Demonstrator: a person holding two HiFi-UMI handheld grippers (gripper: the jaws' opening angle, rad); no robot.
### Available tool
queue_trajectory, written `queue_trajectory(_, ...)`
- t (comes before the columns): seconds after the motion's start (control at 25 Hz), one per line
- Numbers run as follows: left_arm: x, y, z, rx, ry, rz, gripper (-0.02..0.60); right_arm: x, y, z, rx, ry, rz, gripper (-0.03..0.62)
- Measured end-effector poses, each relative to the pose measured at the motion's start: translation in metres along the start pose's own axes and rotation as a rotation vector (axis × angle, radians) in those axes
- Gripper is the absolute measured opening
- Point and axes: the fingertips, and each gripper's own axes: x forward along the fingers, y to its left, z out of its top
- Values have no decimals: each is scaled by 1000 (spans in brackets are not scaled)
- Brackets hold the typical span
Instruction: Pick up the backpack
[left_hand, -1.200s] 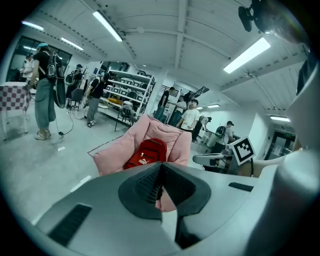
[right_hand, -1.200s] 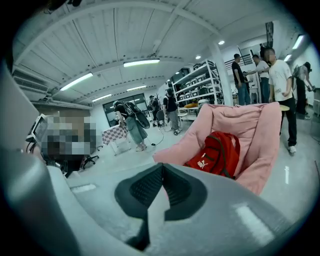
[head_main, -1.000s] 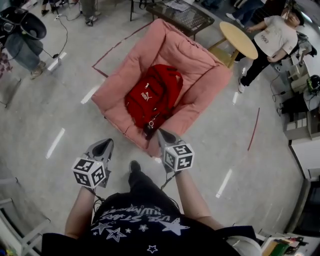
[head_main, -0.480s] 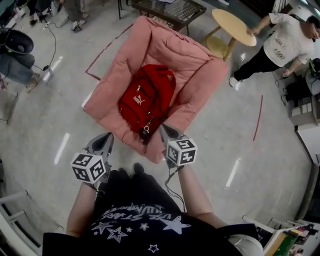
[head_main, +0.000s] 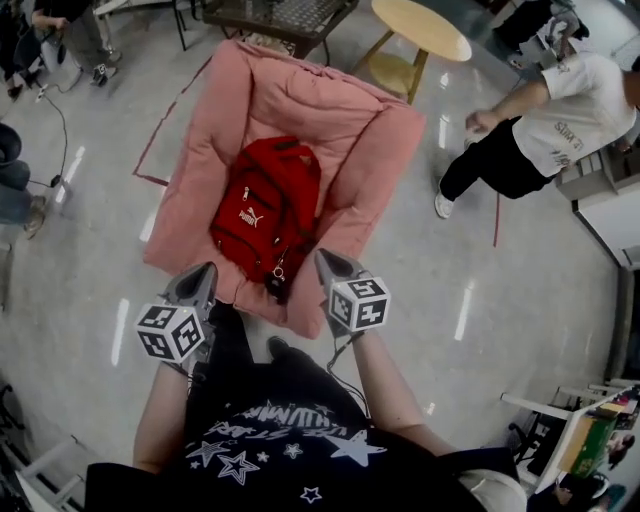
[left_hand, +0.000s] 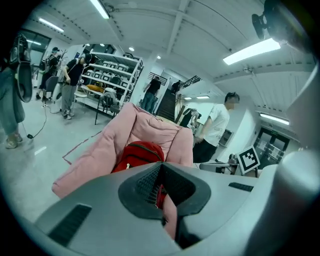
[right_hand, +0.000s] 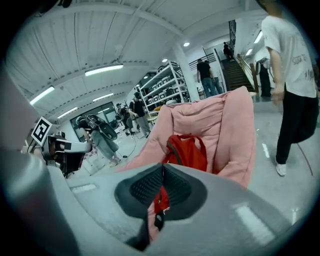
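So in my head view there's a pink cushioned armchair parked on the shiny grey floor, upper middle of the frame. The red backpack lies right on its seat, between the two padded arms. At the top edge a round wooden table stands on the same floor, just behind the chair.

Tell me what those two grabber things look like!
Each is a grey, pointed, beak-like shell: the left gripper and the right gripper. Inside the jaws are black ribbed pads. Each carries a white cube with black square markers. A thin dark cable trails from the right one. The person wears a dark top with white stars.
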Motion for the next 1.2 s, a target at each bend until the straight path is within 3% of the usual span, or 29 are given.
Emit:
queue_trajectory(0.16,37,26,20,11,49,-86,9,20,-10,11,49,-24,-91,2)
queue_trajectory(0.4,92,76,52,37,130,-191,9,76,-13,18,79,20,-176,3)
queue_trajectory(0.48,107,88,57,52,181,-237,9,90,-13,19,110,33,-219,103)
queue_trajectory(0.56,124,98,62,65,218,-271,9,105,-13,23,117,45,-253,130)
queue_trajectory(0.76,167,119,60,56,294,-354,9,142,-25,19,127,82,-355,421)
queue_trajectory(0.84,182,127,58,64,319,-381,9,156,-33,15,143,97,-402,455)
queue_trajectory(1.0,206,150,52,89,364,-398,9,188,-45,7,113,143,-440,459)
queue_trajectory(1.2,246,176,41,67,414,-401,9,220,-73,-1,3,181,-502,459)
